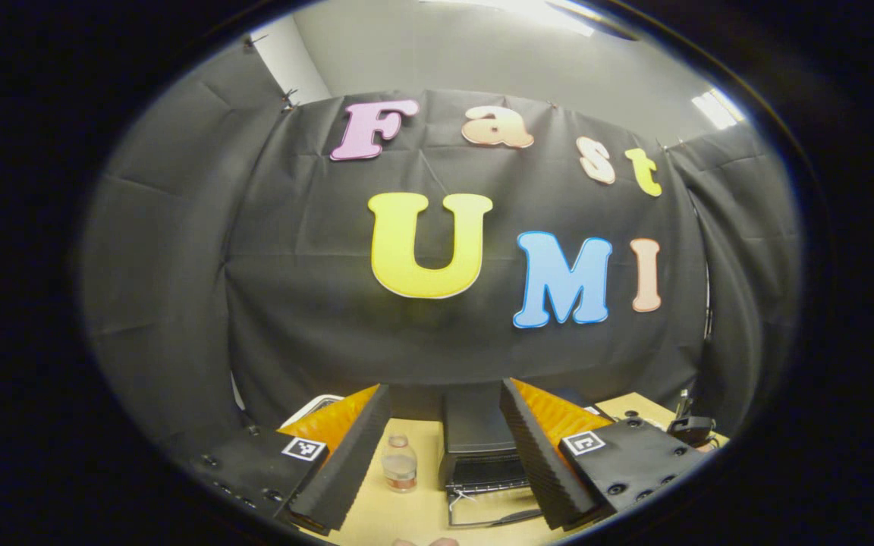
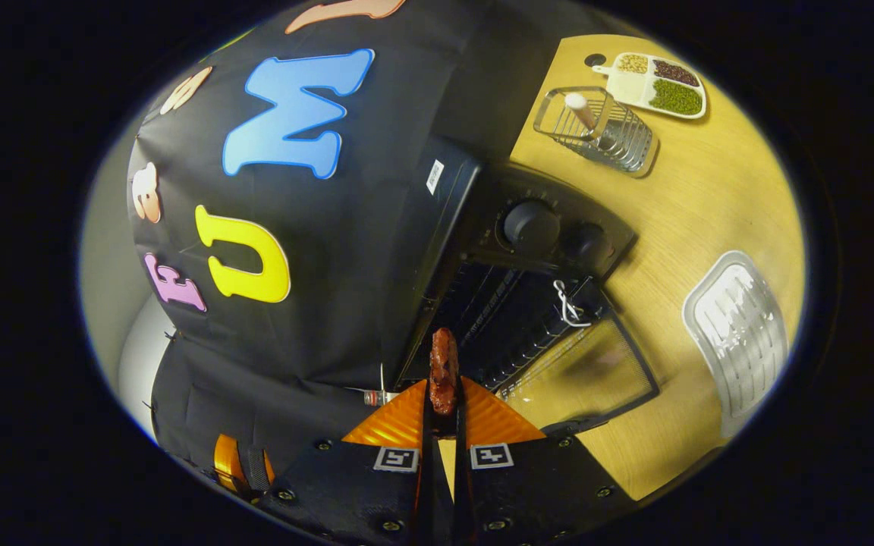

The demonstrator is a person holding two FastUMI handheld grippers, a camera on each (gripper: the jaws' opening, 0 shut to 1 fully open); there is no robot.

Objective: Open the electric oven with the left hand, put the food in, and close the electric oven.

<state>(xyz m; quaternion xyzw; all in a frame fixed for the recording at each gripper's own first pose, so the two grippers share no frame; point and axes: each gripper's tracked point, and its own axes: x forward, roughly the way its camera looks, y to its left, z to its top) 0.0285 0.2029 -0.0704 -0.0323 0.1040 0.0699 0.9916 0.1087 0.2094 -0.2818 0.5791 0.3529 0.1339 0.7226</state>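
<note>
Oven (image 2: 528, 250) on wooden table (image 2: 710, 197)

The electric oven (image 2: 536, 250) stands on the worktop (image 2: 710, 189) against the back wall, door (image 2: 581, 371) dropped open; a bottle (image 1: 400, 462) stands beside it, a wire rack (image 2: 600, 129) and divided tray (image 2: 657, 83) farther along.

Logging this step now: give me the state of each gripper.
Left gripper: open, holding nothing.
Right gripper: shut on the piece of food, in front of the open oven.
</note>
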